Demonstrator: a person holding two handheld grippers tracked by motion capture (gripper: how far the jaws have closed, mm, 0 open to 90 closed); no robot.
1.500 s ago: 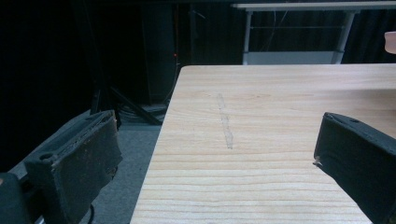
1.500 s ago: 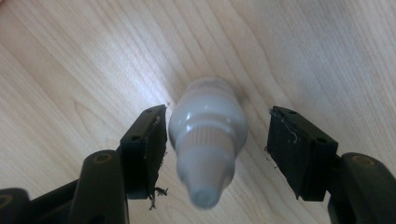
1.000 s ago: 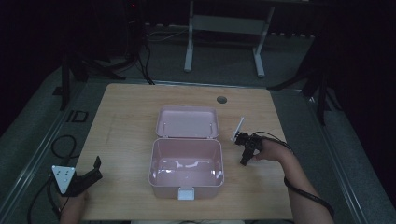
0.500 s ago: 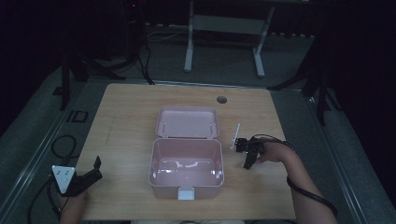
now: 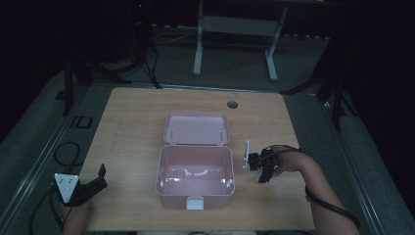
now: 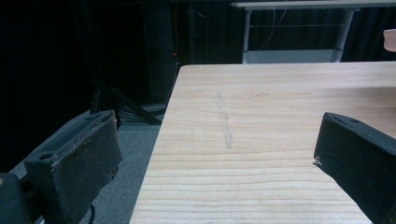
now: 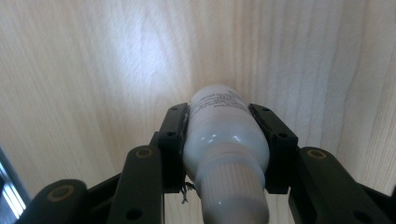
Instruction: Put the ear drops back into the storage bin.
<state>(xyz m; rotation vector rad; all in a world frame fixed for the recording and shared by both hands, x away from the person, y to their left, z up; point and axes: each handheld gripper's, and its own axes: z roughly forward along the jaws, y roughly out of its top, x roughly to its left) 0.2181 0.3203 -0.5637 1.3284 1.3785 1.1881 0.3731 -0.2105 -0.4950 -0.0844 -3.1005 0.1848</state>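
In the right gripper view a white plastic bottle with a ribbed cap sits between the two black jaws. Its cap points at the camera, and the jaw pads press on both its sides over bare wood. In the high view my right gripper hovers just right of the open pink box. A slim white shape at its left tip looks like that bottle. My left gripper rests at the table's front left corner. Its jaws stand wide apart with nothing between them.
The box's lid lies flat behind it, and a white latch hangs at its front. A round cable hole is near the table's far edge. Bare wooden tabletop lies left of the box. Cables trail on the floor at left.
My right gripper has moved toward the table's near edge, and the slim white shape has moved along with it. The left gripper has stayed in place.
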